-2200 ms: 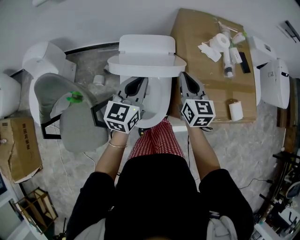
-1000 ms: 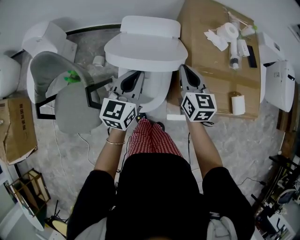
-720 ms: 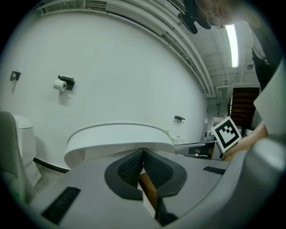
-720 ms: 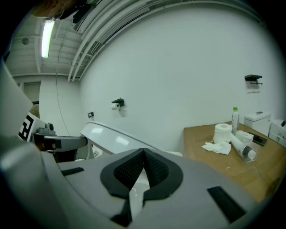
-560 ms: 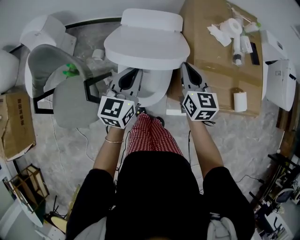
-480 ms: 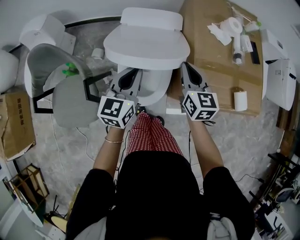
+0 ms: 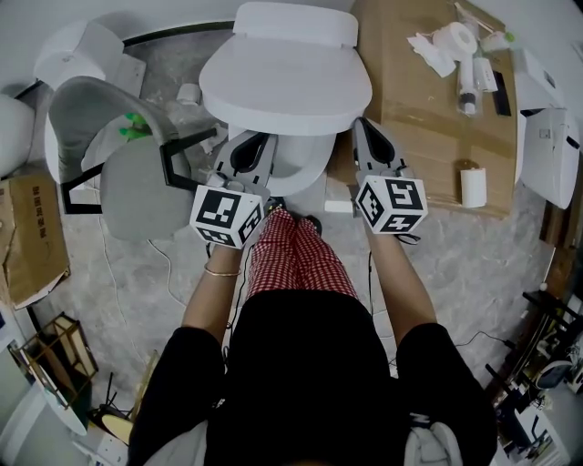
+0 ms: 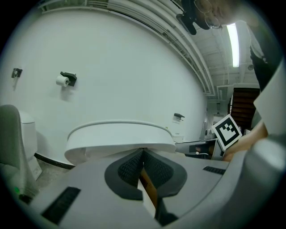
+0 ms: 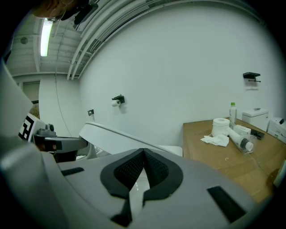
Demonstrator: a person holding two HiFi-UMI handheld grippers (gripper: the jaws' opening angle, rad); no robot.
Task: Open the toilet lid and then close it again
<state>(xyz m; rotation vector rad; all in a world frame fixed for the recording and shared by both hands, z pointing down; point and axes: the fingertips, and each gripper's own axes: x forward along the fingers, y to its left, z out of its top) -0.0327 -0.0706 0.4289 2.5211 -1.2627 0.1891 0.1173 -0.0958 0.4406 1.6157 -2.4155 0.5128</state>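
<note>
Both claws are clenched with nothing between them: the left gripper (image 8: 143, 152) and the right gripper (image 9: 144, 152) each show their ribbed pads pressed tip to tip. They are set under the front rim of the toilet lid (image 7: 285, 86), one at each side. The tips appear to touch its underside, so the lid is borne on them rather than gripped. The lid is held close to level, with a gap left above the bowl (image 7: 301, 169), whose front is seen between the two grippers. The tank (image 7: 293, 23) is seen at the hinge end. To the right of the toilet a brown board (image 7: 414, 118) is laid, with a paper roll (image 7: 473, 187) near its front edge. A grey-seated fixture (image 7: 137, 196) stands to the left.

The lid is judged to be partway through its swing, most likely in the closing half, though the direction cannot be settled from one posture. For the next move, both grippers would have to be lowered slowly and level with each other. They would then be drawn out toward the person before the tips are pinched between lid and bowl.
</note>
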